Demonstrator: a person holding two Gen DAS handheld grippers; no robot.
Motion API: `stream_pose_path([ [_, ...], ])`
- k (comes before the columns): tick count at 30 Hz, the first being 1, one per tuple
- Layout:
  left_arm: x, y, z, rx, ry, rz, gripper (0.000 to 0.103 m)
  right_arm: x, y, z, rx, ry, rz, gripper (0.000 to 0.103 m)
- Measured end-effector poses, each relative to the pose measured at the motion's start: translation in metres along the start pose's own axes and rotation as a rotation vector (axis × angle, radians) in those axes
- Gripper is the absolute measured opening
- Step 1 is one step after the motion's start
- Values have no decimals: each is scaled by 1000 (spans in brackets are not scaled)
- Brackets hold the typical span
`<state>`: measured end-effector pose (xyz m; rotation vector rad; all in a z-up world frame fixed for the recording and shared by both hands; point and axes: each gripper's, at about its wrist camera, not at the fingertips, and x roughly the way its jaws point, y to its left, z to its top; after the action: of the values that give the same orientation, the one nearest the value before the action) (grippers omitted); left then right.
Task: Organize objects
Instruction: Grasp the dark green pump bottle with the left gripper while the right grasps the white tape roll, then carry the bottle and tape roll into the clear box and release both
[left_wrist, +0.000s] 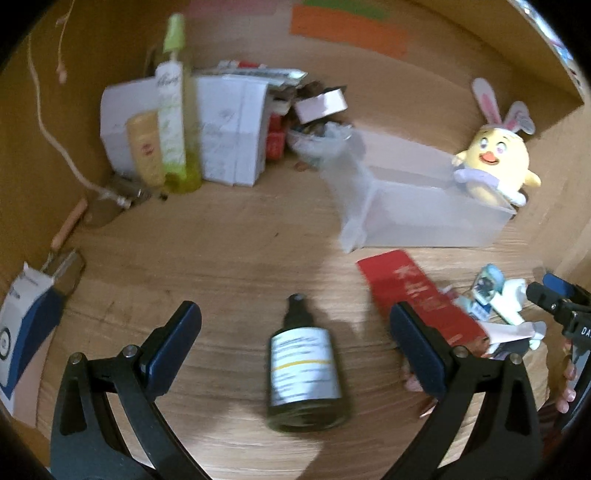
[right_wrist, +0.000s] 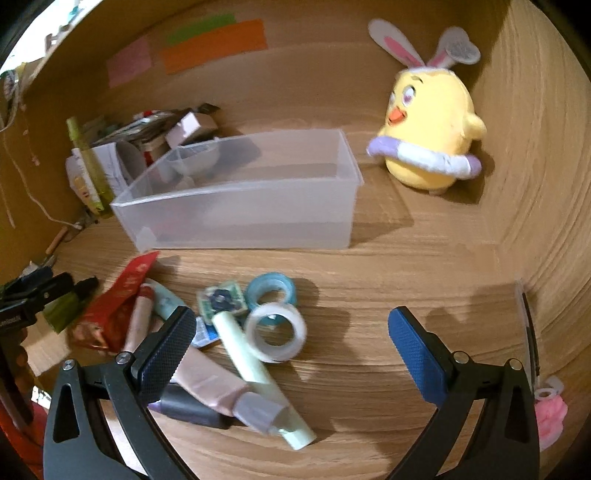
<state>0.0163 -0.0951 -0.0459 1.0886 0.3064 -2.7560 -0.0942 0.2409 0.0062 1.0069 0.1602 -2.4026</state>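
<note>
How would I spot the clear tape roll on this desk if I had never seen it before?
Start at the big translucent plastic bin in the middle of the wooden desk, then look at the small pile in front of it. The clear tape roll lies flat beside a pale green tube. Unlike the blue tape roll just behind it, it is colourless.

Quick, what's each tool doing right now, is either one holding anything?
Left tool: open, holding nothing; the dark bottle lies on the desk between its fingers.
Right tool: open, holding nothing, above the tape rolls and tubes.
</note>
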Motion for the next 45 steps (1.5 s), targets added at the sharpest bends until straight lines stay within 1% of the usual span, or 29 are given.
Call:
stream_pose_path([
  [4, 7, 7, -7, -18, 25, 3, 103, 8, -7, -2, 16, 19, -23, 103],
  [6, 8, 5, -11, -5, 28, 5, 91, 11, -8, -4, 18, 27, -31, 103],
  [7, 8, 2, -12, 8, 31, 6, 79, 12, -8, -4, 22, 31, -31, 102],
  [8, 9, 0, -13, 23, 37, 7, 71, 14, -9, -5, 27, 35, -24, 102],
  [9, 10, -3, -14, 35, 39, 5, 67, 14, -9, -5, 32, 37, -19, 102],
  [11, 13, -7, -15, 47, 45, -6, 53, 16, -9, -5, 37, 40, -10, 95],
  [12, 14, -8, -16, 51, 50, -11, 49, 17, -8, -5, 38, 44, -4, 93],
  [13, 15, -9, -16, 53, 53, -13, 42, 17, -8, -5, 38, 48, 3, 90],
  [15, 15, -10, -17, 52, 53, -21, 42, 20, -5, -6, 38, 62, 21, 84],
  [17, 15, -10, -17, 50, 49, -21, 42, 22, -2, -6, 31, 73, 33, 72],
  [18, 14, -10, -17, 48, 48, -22, 42, 22, -1, -7, 30, 70, 42, 69],
  [19, 13, -10, -16, 45, 43, -26, 42, 22, -1, -6, 30, 67, 44, 63],
  [20, 12, -10, -15, 42, 38, -28, 42, 22, -1, -6, 32, 67, 44, 53],
  [21, 10, -10, -14, 40, 31, -30, 42, 23, -1, -5, 34, 71, 47, 49],
  [23, 6, -11, -9, 36, 16, -39, 42, 25, -2, -5, 40, 80, 60, 36],
  [28, -7, -17, 3, 37, -39, -63, 42, 18, -2, -2, 46, 44, 68, 36],
  [35, -20, -33, 23, 49, -108, -104, 42, -6, 2, 15, 18, -36, 83, 36],
  [40, -29, -50, 41, 86, -156, -129, 41, -15, 7, 29, -2, -76, 102, 36],
  [45, -29, -63, 57, 98, -181, -147, 42, -20, 12, 42, -25, -120, 110, 36],
])
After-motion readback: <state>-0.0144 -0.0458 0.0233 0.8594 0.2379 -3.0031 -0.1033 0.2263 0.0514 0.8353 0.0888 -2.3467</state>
